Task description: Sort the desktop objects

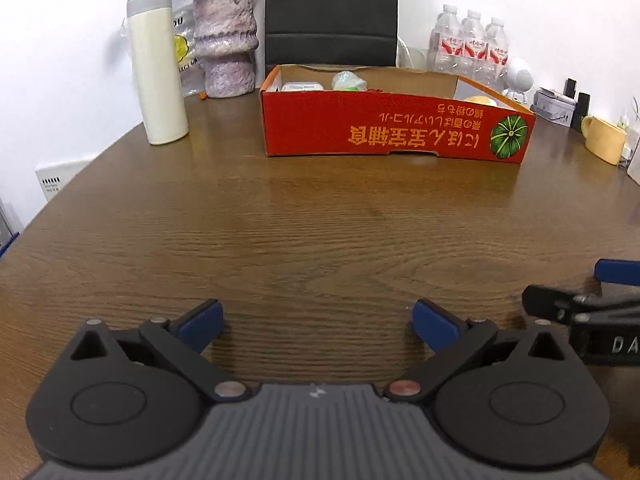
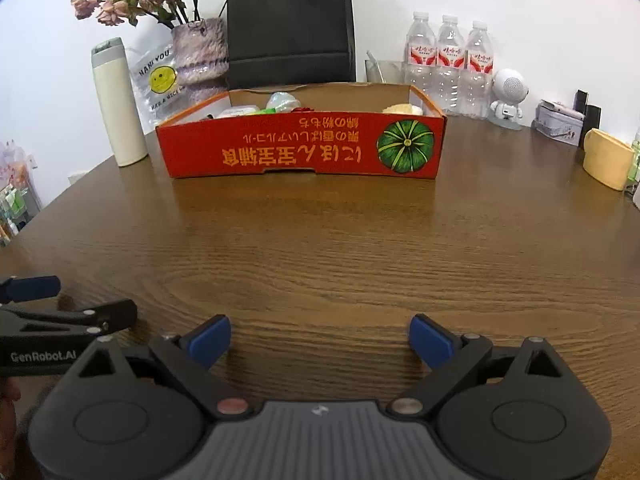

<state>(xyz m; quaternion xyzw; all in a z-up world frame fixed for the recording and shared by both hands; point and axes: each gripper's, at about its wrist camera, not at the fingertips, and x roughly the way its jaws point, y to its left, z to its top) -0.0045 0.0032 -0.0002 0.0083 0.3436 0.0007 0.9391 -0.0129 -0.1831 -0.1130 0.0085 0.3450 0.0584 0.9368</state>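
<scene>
A red cardboard box [image 1: 384, 128] with a green pumpkin print stands at the back of the brown wooden table [image 1: 320, 232]; it also shows in the right wrist view [image 2: 300, 148]. Inside lie a white case [image 1: 302, 87], a clear-wrapped green item [image 1: 347, 80] and a yellowish item [image 1: 482, 101], partly hidden by the wall. My left gripper [image 1: 318, 324] is open and empty, low over the table's near part. My right gripper [image 2: 320, 338] is open and empty beside it; it also shows at the left wrist view's right edge [image 1: 584, 304].
A white thermos [image 1: 157, 68], a purple vase with dried flowers [image 1: 226, 40] and a black bag [image 1: 331, 12] stand behind the box. Water bottles [image 1: 468, 44], a white robot figure [image 1: 518, 80], a small tin [image 1: 554, 106] and a yellow mug [image 1: 604, 140] line the right.
</scene>
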